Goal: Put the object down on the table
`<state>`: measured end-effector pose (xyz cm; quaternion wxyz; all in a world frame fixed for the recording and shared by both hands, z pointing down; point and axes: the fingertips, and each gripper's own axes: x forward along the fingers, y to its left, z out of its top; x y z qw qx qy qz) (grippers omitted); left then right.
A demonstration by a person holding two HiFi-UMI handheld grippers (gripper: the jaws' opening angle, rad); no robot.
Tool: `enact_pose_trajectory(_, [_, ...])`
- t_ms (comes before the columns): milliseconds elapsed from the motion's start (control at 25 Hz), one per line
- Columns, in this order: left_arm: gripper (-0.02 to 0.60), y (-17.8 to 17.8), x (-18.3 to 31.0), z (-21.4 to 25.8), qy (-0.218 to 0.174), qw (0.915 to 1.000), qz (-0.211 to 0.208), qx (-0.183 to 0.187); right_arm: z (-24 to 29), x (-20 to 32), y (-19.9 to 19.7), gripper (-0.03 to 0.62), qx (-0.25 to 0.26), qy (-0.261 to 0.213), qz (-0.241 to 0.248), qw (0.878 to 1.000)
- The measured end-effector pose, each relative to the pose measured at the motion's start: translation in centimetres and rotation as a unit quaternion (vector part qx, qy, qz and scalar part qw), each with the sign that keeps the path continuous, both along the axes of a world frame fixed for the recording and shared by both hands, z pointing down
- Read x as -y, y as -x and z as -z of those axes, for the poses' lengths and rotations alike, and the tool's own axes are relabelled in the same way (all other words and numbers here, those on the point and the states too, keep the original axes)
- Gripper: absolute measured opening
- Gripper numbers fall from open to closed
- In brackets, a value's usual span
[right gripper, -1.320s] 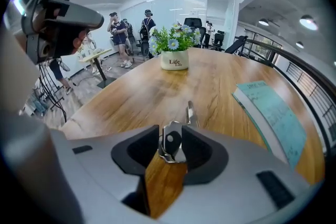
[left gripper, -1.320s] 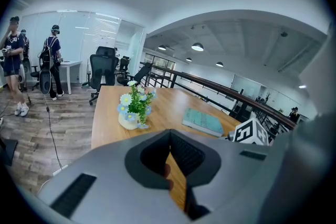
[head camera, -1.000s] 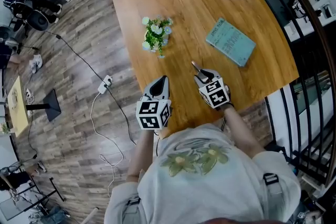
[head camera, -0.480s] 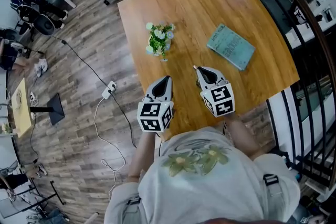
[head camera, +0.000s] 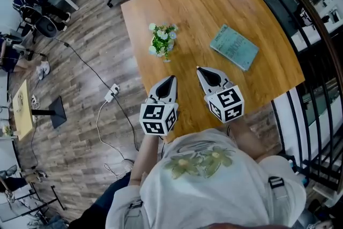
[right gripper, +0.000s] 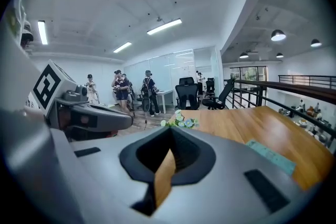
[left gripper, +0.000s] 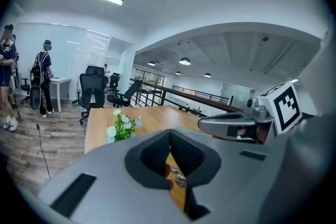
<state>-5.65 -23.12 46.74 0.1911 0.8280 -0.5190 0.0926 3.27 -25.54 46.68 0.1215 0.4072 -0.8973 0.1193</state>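
Where the wooden worktop (head camera: 214, 2) spreads widest, the teal book (head camera: 234, 46) lies flat at three o'clock from its middle. Both tools hover over the six o'clock edge: the left tool (head camera: 170, 79) is pressed together and empty, the right tool (head camera: 199, 69) has just closed on nothing. A small flower bunch (head camera: 162, 40) stands at nine o'clock.

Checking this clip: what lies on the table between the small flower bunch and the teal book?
Nothing: in the head view only bare wooden table shows between the flower bunch and the teal book.
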Motion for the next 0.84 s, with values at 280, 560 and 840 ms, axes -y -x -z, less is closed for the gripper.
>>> enact_pose_trajectory(280, [0.012, -0.5, -0.7, 0.6, -0.006, 1.0, 0.001, -0.004, 0.8, -1.2, -0.2, 0.006, -0.003, -0.006, 0.009, 1.0])
enact_pose_trajectory(560, [0.012, -0.7, -1.2, 0.7, -0.007, 1.0, -0.002, -0.001, 1.1, -1.9, -0.1, 0.006, -0.003, -0.007, 0.012, 1.0])
enact_pose_trajectory(840, [0.012, -0.8, -1.5, 0.8, -0.008, 0.9999, -0.006, -0.002, 1.3, -2.3, 0.2, 0.006, -0.007, -0.008, 0.014, 1.0])
